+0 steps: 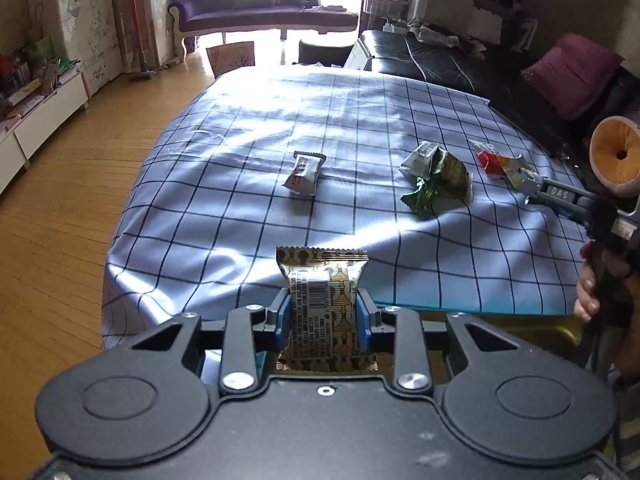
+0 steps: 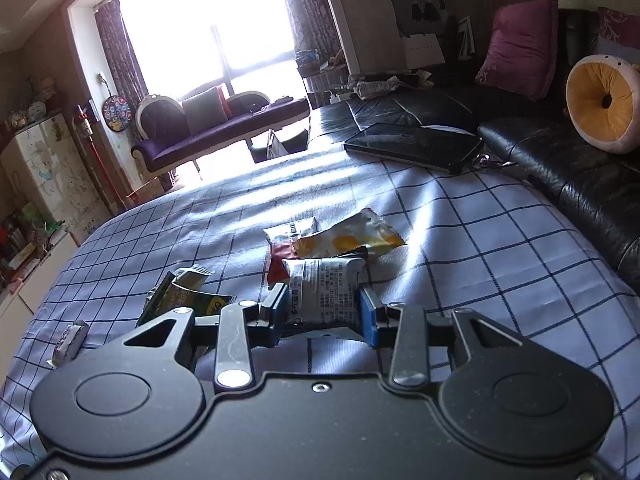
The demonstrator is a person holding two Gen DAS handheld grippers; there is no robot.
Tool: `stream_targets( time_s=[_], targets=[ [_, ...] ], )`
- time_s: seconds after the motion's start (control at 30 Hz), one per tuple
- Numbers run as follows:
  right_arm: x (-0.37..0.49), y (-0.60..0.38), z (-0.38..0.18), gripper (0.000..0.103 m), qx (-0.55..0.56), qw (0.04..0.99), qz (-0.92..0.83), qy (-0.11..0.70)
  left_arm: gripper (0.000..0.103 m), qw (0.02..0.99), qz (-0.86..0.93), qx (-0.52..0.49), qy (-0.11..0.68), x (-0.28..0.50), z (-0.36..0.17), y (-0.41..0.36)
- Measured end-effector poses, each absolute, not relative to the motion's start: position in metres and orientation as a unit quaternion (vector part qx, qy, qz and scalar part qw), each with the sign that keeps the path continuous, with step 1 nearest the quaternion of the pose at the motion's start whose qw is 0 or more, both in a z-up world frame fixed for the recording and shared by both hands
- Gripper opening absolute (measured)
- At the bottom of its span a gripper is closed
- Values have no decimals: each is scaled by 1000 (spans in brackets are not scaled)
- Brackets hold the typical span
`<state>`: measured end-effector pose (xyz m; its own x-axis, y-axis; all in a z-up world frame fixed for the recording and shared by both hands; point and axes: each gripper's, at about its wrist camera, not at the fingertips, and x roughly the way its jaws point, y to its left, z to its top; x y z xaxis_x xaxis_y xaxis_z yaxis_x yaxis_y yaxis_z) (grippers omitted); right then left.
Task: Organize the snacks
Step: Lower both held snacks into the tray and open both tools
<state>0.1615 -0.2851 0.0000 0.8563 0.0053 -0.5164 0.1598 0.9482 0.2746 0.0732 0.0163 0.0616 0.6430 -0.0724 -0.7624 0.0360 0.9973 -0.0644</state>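
Up close in the left view, the left gripper (image 1: 323, 314), tipped downward, is clamped on a gold snack packet (image 1: 325, 304) above the checked tablecloth (image 1: 224, 208); other packets lie at one o'clock. Right view: the right gripper (image 2: 325, 312), tilted gently down, pinches a white packet (image 2: 325, 294), pile at twelve.

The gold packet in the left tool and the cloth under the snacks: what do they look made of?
Gold packet: thin metallised foil-type film, glossy; it glints, creases sharply and has a crimped serrated top seal. Whether it is foil or plastic laminate I cannot tell. Checked cloth: woven fabric, matte, pale blue with dark grid lines; it wrinkles softly and drapes over the edge.
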Motion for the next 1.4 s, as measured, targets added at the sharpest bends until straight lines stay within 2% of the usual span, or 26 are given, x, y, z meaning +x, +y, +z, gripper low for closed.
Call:
stream_targets(
  time_s=[0.53, 0.8, 1.17, 1.3, 1.4],
  targets=[
    [47, -262, 63, 48, 88, 963, -1, 254, 32, 906, -52, 34, 419, 21, 42, 22],
    [12, -250, 65, 48, 86, 949, 32, 302, 32, 890, -126, 30, 437, 6, 44, 3],
    [-16, -247, 45, 48, 80, 903, 49, 419, 33, 856, -174, 27, 486, 2, 40, -22],
    [-23, -237, 43, 49, 57, 900, 76, 426, 40, 861, -166, 49, 479, 0, 40, -26],
    [-24, -231, 43, 49, 39, 903, 86, 420, 41, 858, -164, 45, 485, 2, 39, -24]
  ],
)
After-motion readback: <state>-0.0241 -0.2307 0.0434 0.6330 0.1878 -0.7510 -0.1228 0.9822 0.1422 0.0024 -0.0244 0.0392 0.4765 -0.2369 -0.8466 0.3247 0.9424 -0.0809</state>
